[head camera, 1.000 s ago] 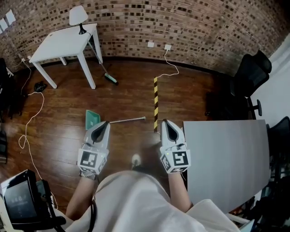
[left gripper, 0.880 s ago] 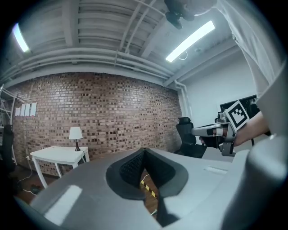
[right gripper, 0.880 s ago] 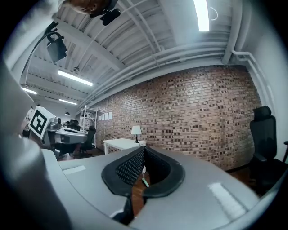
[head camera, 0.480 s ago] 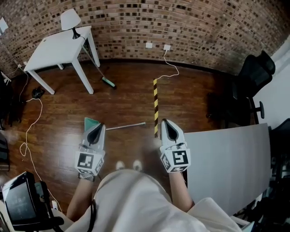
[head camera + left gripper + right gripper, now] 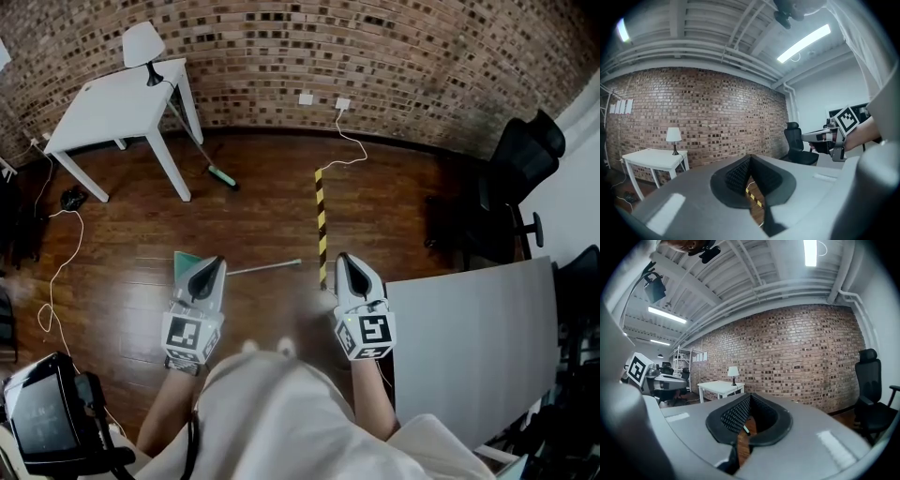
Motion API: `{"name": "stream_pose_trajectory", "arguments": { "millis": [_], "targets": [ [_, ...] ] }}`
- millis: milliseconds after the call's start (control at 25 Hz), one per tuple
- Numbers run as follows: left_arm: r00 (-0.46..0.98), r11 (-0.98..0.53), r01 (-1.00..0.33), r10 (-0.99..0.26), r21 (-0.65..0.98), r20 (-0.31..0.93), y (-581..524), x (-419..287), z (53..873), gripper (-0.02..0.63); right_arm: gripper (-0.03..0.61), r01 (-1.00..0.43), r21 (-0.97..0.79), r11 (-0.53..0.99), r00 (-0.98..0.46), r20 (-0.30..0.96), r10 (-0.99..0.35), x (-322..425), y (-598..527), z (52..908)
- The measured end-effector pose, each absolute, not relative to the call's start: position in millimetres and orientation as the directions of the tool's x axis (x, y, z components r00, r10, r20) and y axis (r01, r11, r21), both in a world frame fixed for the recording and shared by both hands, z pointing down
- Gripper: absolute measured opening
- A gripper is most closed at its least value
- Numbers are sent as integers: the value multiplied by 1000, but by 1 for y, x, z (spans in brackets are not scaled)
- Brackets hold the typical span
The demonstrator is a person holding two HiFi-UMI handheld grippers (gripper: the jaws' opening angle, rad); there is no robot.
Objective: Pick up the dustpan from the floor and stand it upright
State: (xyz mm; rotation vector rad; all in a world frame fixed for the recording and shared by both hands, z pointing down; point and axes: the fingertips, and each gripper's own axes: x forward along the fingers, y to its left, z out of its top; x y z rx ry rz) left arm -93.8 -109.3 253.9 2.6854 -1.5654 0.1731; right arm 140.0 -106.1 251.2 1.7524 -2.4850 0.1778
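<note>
Left gripper [image 5: 206, 269], jaws closed on nothing, hovers above the floor. The dustpan [image 5: 186, 261] lies flat just ahead of and below its tip, with the green pan at its left. The long handle [image 5: 267, 266] runs rightward toward the right gripper [image 5: 348, 267], which is likewise shut and empty. The left hand looks nearer the pan, the right nearer the handle's end. One dustpan, two grippers.

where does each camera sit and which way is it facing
Head view: on the person's head, looking steeply down at floor and dustpan; shows forearms, left gripper, right gripper.
Left gripper view: on that gripper, level along its shut jaws toward the brick wall.
Right gripper view: same from the right gripper, jaws shut.
Shared: both gripper views show the white table and lamp.
</note>
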Motion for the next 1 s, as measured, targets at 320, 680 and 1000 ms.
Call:
{"name": "stream_pose_trajectory", "arguments": {
  "millis": [320,680,1000],
  "targets": [
    [483,-490,-870,-869,-50,108,-114,-125,267,0,25,-938,8,346,-340,159,-927,132,-110,258],
    [533,-557,-824,-824,-106,193,-159,-129,306,0,44,-950,24,310,-298,216,-930,132,-140,301],
    [559,-595,-801,-783,-67,274,-211,-96,390,0,75,-955,0,297,-286,268,-920,166,-182,383]
  ]
}}
